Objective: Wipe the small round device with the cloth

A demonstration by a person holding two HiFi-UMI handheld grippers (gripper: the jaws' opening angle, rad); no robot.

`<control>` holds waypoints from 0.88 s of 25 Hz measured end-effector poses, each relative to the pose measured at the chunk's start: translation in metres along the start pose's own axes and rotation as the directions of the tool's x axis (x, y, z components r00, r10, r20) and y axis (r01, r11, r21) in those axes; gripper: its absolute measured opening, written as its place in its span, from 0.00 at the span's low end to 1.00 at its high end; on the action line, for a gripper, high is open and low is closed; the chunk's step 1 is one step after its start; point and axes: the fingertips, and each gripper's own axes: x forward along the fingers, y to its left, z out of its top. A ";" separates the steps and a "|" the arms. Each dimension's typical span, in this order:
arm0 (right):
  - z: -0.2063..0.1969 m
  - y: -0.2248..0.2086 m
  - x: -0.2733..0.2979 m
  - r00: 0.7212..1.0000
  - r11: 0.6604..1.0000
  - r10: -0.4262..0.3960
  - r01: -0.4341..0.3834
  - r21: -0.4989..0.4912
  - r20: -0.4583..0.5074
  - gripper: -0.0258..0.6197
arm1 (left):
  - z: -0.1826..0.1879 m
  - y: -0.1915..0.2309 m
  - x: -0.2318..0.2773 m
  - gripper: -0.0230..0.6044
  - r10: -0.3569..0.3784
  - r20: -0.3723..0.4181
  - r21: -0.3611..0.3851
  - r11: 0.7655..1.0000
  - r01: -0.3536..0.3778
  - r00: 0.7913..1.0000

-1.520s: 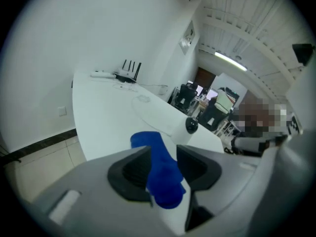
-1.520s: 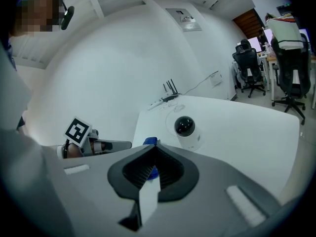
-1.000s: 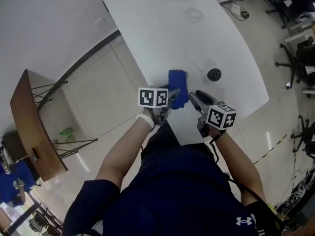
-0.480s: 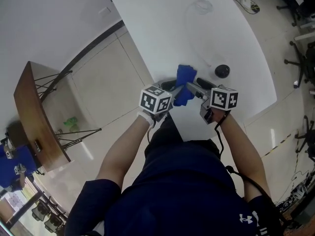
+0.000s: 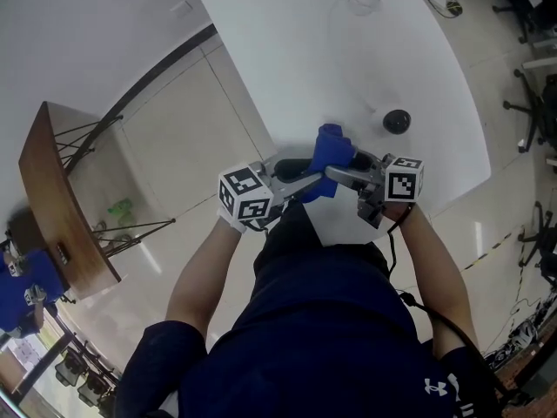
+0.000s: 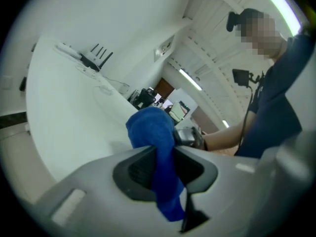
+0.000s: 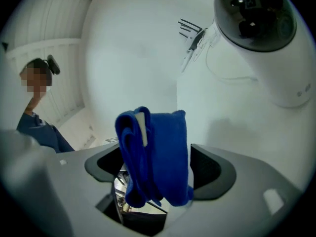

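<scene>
Standing between both pairs of jaws at once, the blue cloth (image 5: 329, 151) was held up near the front edge of the white table (image 5: 287, 42), seemingly clear of its top. The left gripper (image 5: 312, 179) had just been closing. Its own view showed the jaws pinched on a narrow fold of the cloth, with a tail hanging below them and a rounded wad rising past the tips. The right gripper (image 5: 337, 173), reaching in from the opposite side, had just been opening. Its jaws stood wide with the cloth between them, and a gap showed beside at least one pad, so it pressed on nothing. The hold belonged to the left gripper alone.

The cloth looked light, limp and thick, likely to fold and slump wherever it was not pinched. I judged it best taken by the bunched middle, with a fat pad left free beyond the tips for rubbing. The small round device (image 5: 397, 120), dark and dome-shaped, sat on the table just beyond the right gripper, touching neither gripper nor the cloth. It looked hard, smooth and probably light, so it seemed likely to skid under a wipe unless steadied by its base.
</scene>
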 end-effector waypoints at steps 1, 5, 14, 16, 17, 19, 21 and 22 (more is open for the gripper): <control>0.001 0.008 -0.004 0.999 0.999 0.039 -0.039 0.012 0.016 0.69 | 0.008 -0.011 -0.001 0.20 -0.038 0.004 0.006 0.999 0.038 0.999; 0.007 0.045 -0.023 0.983 0.985 0.170 -0.168 -0.036 0.070 0.77 | 0.040 -0.058 -0.010 0.20 -0.217 -0.015 0.029 0.976 0.218 0.976; 0.023 0.102 -0.040 0.944 0.953 0.295 -0.279 -0.119 0.147 0.77 | 0.075 -0.063 -0.007 0.21 -0.299 0.026 -0.087 0.950 0.300 0.954; 0.029 0.093 -0.044 0.955 0.971 0.227 -0.207 -0.119 0.193 0.76 | 0.068 -0.046 0.006 0.21 -0.208 0.019 -0.097 0.973 0.209 0.978; 0.032 0.086 -0.047 0.960 0.980 0.181 -0.158 -0.121 0.213 0.75 | 0.064 -0.037 0.013 0.21 -0.153 0.012 -0.103 0.983 0.153 0.988; 0.035 0.070 -0.055 0.966 0.992 0.072 -0.042 -0.123 0.250 0.62 | 0.055 -0.023 0.026 0.22 -0.037 -0.029 -0.108 0.994 0.034 0.999; 0.037 0.053 -0.064 0.960 0.990 -0.032 0.069 -0.123 0.277 0.46 | 0.045 -0.016 0.036 0.23 0.053 -0.089 -0.079 0.995 -0.061 0.995; 0.037 0.045 -0.068 0.955 0.987 -0.072 0.110 -0.117 0.287 0.39 | 0.041 -0.015 0.041 0.23 0.089 -0.119 -0.052 0.994 -0.096 0.989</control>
